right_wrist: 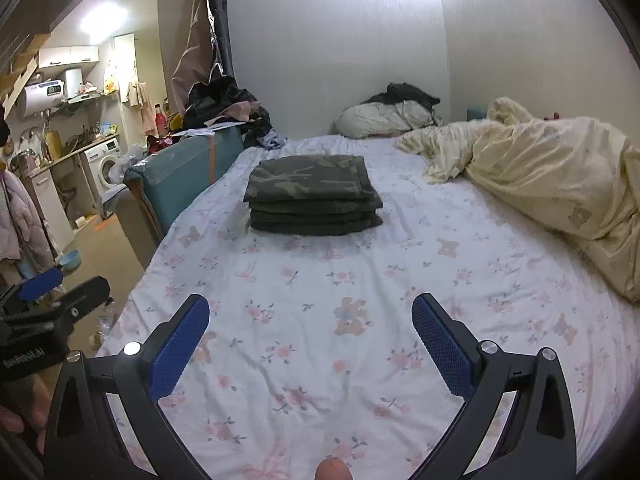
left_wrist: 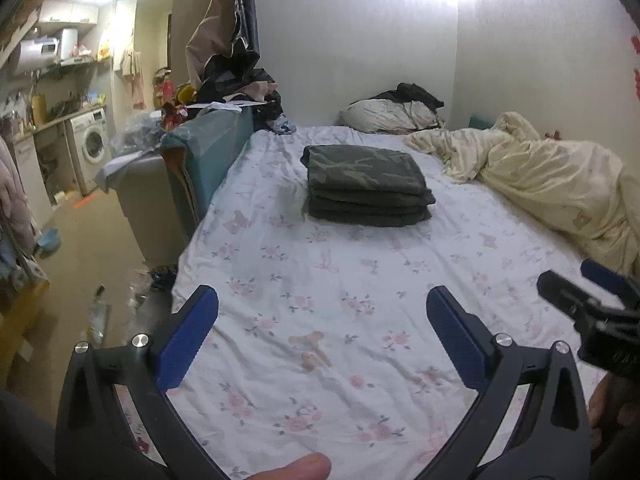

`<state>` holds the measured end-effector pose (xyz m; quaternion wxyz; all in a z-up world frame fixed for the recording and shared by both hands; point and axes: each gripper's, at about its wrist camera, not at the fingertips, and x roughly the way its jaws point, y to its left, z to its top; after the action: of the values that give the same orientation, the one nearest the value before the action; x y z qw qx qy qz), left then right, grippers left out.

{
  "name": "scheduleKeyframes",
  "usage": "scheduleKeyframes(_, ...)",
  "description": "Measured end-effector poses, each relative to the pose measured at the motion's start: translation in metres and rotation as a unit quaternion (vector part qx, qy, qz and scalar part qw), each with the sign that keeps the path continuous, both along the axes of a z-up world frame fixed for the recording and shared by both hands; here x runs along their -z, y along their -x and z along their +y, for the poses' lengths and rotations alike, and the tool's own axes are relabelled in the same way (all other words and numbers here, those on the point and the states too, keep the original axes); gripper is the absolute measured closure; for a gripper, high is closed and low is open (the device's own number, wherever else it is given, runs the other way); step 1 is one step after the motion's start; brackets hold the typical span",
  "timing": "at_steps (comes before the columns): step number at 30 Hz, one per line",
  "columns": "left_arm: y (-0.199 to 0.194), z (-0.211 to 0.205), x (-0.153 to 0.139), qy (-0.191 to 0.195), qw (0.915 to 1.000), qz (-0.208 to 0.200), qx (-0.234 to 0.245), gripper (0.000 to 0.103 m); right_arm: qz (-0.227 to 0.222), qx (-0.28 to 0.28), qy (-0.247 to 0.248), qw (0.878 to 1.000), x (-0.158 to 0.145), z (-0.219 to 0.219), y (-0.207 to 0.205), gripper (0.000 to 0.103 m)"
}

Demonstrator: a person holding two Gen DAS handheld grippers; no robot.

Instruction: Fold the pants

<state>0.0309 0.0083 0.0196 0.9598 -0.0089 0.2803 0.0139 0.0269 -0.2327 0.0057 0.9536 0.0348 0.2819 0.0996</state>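
Observation:
Dark green camouflage pants (left_wrist: 366, 184) (right_wrist: 314, 194) lie folded into a neat layered stack on the bed's floral sheet (left_wrist: 320, 320) (right_wrist: 320, 300), toward the far half. My left gripper (left_wrist: 322, 306) hovers open over the near part of the sheet, well short of the stack, with nothing between its blue pads. My right gripper (right_wrist: 310, 314) is also open and empty, at a similar distance from the stack. Each gripper shows at the edge of the other's view: the right gripper (left_wrist: 592, 292) and the left gripper (right_wrist: 60, 284).
A crumpled cream duvet (left_wrist: 540, 176) (right_wrist: 540, 184) covers the bed's right side. A pillow with dark clothes (left_wrist: 394, 112) lies at the head. A teal box (left_wrist: 208, 148) piled with clutter stands along the left edge. A washing machine (left_wrist: 90, 144) and floor items are further left.

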Motion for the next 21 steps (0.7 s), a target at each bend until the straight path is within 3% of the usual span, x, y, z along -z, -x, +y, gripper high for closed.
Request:
scheduleKeyframes(8,-0.0047,0.0079,0.0033,0.024,0.9996,0.014,-0.006,0.000,-0.002,0.005,0.006,1.000,0.0002,-0.0010,0.0002,0.000)
scheduleKeyframes(21,-0.0031,0.0044,0.0035,0.012,0.9999,0.009,-0.002,0.000,-0.004,0.006,0.006,1.000,-0.0035,-0.0044,-0.0014,0.000)
